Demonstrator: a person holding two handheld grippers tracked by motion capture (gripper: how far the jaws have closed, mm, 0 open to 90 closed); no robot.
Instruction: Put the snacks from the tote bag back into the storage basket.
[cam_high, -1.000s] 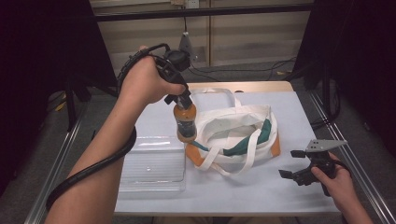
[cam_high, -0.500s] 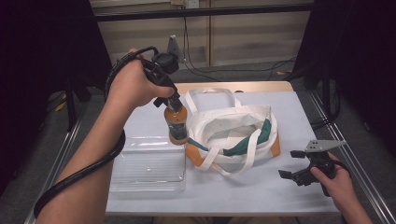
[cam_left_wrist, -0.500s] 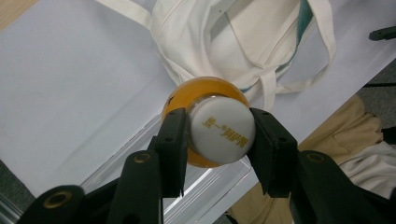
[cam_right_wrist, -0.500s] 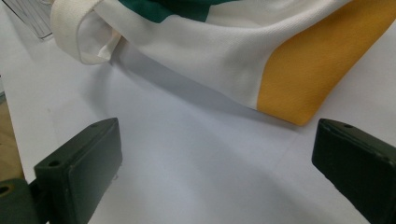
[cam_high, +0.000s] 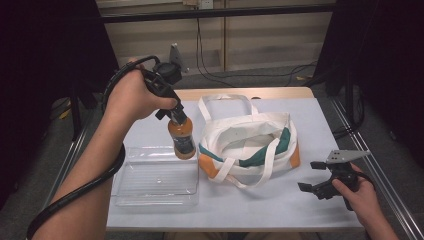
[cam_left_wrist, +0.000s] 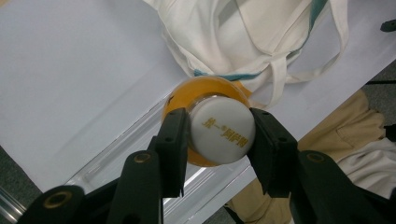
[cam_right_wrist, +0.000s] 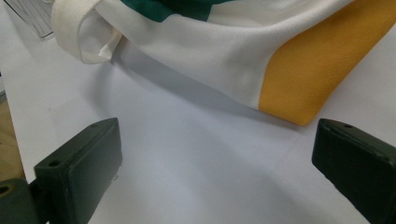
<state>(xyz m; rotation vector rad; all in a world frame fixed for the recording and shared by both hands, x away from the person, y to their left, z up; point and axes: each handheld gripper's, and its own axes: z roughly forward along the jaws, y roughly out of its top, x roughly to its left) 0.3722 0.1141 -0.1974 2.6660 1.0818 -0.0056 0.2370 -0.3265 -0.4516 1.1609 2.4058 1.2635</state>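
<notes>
An orange bottle (cam_high: 182, 137) with a white cap (cam_left_wrist: 223, 135) hangs upright over the far right corner of a clear plastic tray (cam_high: 150, 177). My left gripper (cam_high: 173, 111) is shut on its cap, jaws pressing both sides in the left gripper view (cam_left_wrist: 219, 137). A white tote bag (cam_high: 250, 145) with green and orange panels lies open just right of the bottle; its orange corner (cam_right_wrist: 317, 70) lies ahead of my right gripper (cam_right_wrist: 215, 172). That right gripper (cam_high: 312, 176) rests low at the table's right front, open, with nothing between its jaws.
The white table (cam_high: 300, 110) runs to a wooden strip at the back. Dark frame rails flank both sides, and cables lie on the floor behind. Bare tabletop lies between the bag and the right gripper.
My left gripper has carried the bottle leftward and toward the near side, away from the bag's edge and over the tray's corner. The right gripper has stayed put.
</notes>
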